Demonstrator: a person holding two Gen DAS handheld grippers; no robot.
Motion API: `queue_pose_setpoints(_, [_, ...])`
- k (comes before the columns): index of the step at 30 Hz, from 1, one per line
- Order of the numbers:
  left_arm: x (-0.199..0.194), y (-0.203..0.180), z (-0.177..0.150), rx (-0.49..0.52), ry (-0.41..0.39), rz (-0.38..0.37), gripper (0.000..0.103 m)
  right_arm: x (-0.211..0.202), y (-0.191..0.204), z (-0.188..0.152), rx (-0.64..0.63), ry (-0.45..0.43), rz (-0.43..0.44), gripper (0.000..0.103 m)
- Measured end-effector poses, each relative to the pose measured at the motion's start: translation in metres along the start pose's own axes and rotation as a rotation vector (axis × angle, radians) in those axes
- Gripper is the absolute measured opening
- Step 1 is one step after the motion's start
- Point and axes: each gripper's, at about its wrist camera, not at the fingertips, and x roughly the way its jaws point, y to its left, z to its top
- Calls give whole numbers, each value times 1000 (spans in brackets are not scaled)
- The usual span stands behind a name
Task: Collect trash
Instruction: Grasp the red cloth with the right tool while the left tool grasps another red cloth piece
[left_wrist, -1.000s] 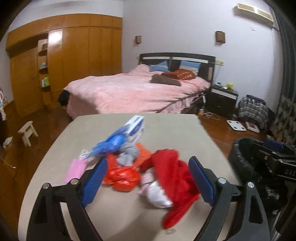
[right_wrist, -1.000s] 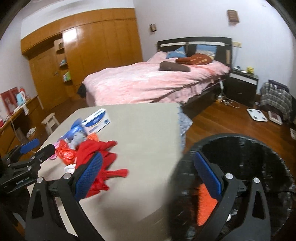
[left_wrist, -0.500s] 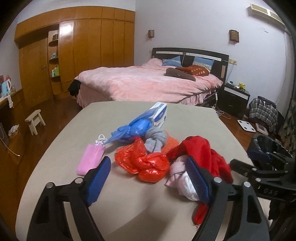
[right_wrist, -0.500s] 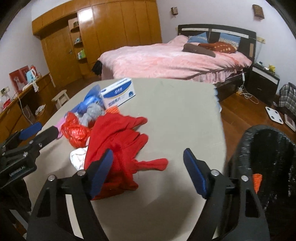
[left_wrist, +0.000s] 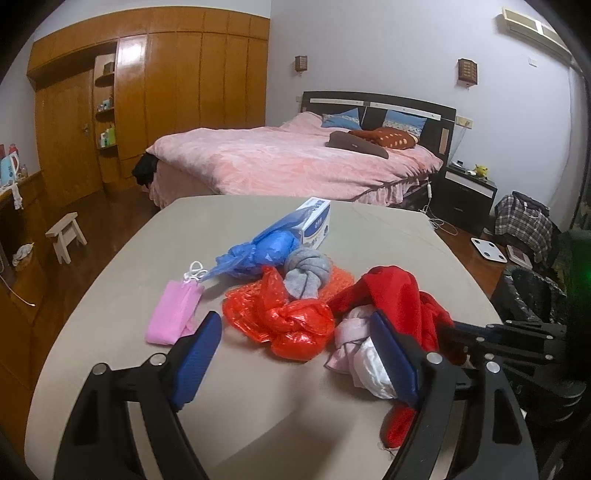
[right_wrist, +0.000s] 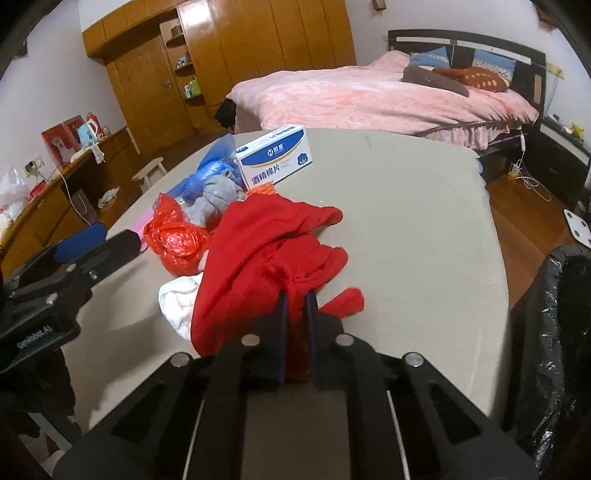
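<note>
- right gripper (right_wrist: 294, 314) jaws pinched on crumpled red cloth (right_wrist: 266, 254), likely headed for black-lined bin (right_wrist: 554, 314)
- left gripper (left_wrist: 295, 354) jaws wide, empty, above tabletop (left_wrist: 258, 398)

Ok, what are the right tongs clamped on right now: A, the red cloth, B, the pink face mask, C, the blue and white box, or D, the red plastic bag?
A: in the right wrist view the right tongs are pinched shut on a fold of the red cloth.
</note>
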Motion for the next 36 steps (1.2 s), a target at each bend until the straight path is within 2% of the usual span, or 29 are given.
queue_pose_setpoints(10, [2, -20, 4, 24, -2, -52, 77, -41, -29, 11, 51, -84, -60, 8])
queue_pose_setpoints(18, [22, -55, 2, 71, 41, -136, 64, -56, -56, 9, 88, -100, -114, 8])
queue_pose_setpoints(22, [33, -68, 1, 87, 63, -150, 57, -59, -65, 6, 95, -102, -130, 8])
queue_pose_setpoints(25, [44, -75, -1, 101, 99, -148, 43, -62, -69, 5, 104, -107, -134, 8])
queue_pose_setpoints(27, [51, -79, -3, 113, 121, -141, 26, -64, -71, 4, 107, -109, -136, 8])
queue_pose_setpoints(29, [53, -79, -6, 117, 129, -135, 18, -66, -72, 3, 109, -112, -137, 8])
queue_pose_setpoints(32, [51, -81, -5, 119, 114, -131, 10, -70, -72, 3, 110, -119, -138, 8])
queue_pose_setpoints(36, [39, -82, 2, 110, 82, -144, 7, -78, -71, 5, 113, -138, -133, 8])
